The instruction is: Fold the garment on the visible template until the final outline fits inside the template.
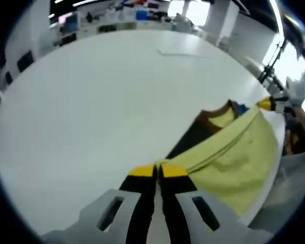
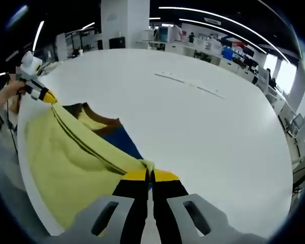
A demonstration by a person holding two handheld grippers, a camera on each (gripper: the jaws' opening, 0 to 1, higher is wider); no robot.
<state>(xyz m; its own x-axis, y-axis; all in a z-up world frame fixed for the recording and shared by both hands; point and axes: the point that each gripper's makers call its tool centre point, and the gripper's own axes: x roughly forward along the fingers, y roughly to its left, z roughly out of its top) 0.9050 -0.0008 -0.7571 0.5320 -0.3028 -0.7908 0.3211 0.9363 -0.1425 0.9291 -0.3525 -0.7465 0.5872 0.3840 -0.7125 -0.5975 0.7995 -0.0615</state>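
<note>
— What is seen in the left gripper view?

— The left gripper (image 1: 156, 170) is seen with its yellow-tipped jaws pressed together on a corner of the yellow garment (image 1: 239, 157). The cloth is stretched from there to the right gripper (image 1: 268, 103), where its other corner is pinched; how those far jaws stand is too small to be read here. A dark brown and blue part is exposed near the collar. The garment is draped at the near edge of the white table (image 1: 101, 112), and its lower part is cut off past that edge. A faint line is made out far across the tabletop, but whether it is the template cannot be told.

— And in the right gripper view?

— The right gripper (image 2: 151, 175) is shown clamped on a bunched fold of the garment (image 2: 66, 168). The left gripper (image 2: 44, 96) is seen at the far corner, held by a hand (image 2: 10, 94) that is partly cut off. Thin marks are noticed well apart from the garment on the table (image 2: 208, 142). The background room is blurred.
</note>
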